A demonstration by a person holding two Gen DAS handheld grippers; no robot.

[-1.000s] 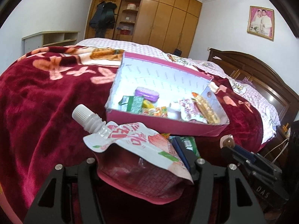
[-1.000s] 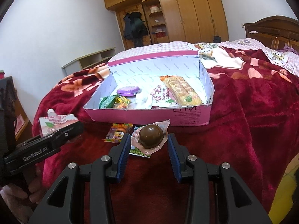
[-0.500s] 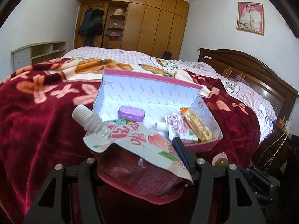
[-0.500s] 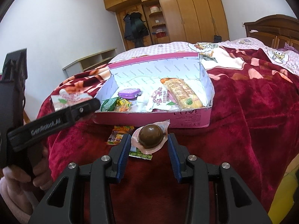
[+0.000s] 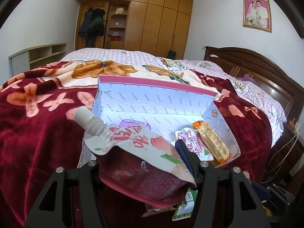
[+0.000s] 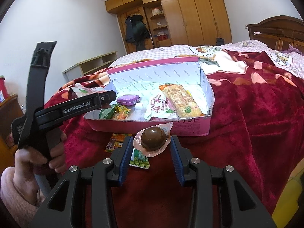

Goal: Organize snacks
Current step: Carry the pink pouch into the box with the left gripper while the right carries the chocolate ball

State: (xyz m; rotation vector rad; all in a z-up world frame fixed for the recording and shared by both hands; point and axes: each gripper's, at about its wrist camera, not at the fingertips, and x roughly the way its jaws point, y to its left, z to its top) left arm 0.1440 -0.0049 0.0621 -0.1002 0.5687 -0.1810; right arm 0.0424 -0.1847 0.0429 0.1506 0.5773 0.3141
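Over the pink box on the bed, the left gripper clamps a spouted drink pouch by its body. Before the box's front wall, the right gripper holds a sealed brown egg between its blue pads, above loose snack packets.

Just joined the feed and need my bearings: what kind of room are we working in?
A home bedroom, it seems. The snack box sits on a bed covered by a red floral blanket, with a carved wooden headboard beside it and a built-in wooden wardrobe along the far wall.
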